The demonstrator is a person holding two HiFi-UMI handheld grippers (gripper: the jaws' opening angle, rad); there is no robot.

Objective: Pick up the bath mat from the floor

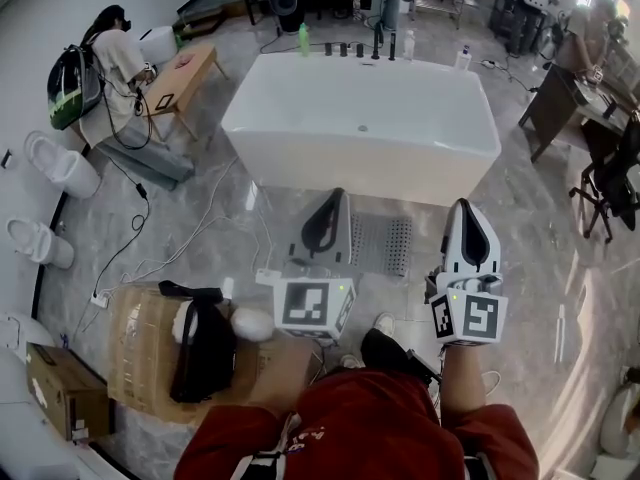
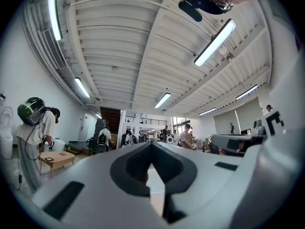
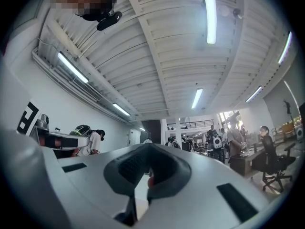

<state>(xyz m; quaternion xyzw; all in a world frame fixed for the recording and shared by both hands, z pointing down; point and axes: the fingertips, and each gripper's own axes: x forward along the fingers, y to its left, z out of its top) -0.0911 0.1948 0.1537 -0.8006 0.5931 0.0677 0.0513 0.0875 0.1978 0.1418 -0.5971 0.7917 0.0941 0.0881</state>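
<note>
By the left wall stand 2 white toilets (image 1: 62,166), with 2 cardboard boxes (image 1: 140,353) lower down. The left gripper (image 1: 335,203) is held over the floor (image 1: 200,218), its jaws clenched together on nothing. Just right of it lies 1 grey bath mat (image 1: 388,244), flat on the floor in front of 1 white bathtub (image 1: 360,128) and partly hidden by that gripper. The right gripper (image 1: 467,213), right of the mat, is likewise clenched and empty.

Your right tool (image 3: 149,147) pointed a little upward, jaws closed together with nothing between them. Past it you saw a ribbed ceiling (image 3: 157,56), strip lights (image 3: 208,13), distant people (image 3: 233,137) and an office chair (image 3: 274,168) at right.
</note>
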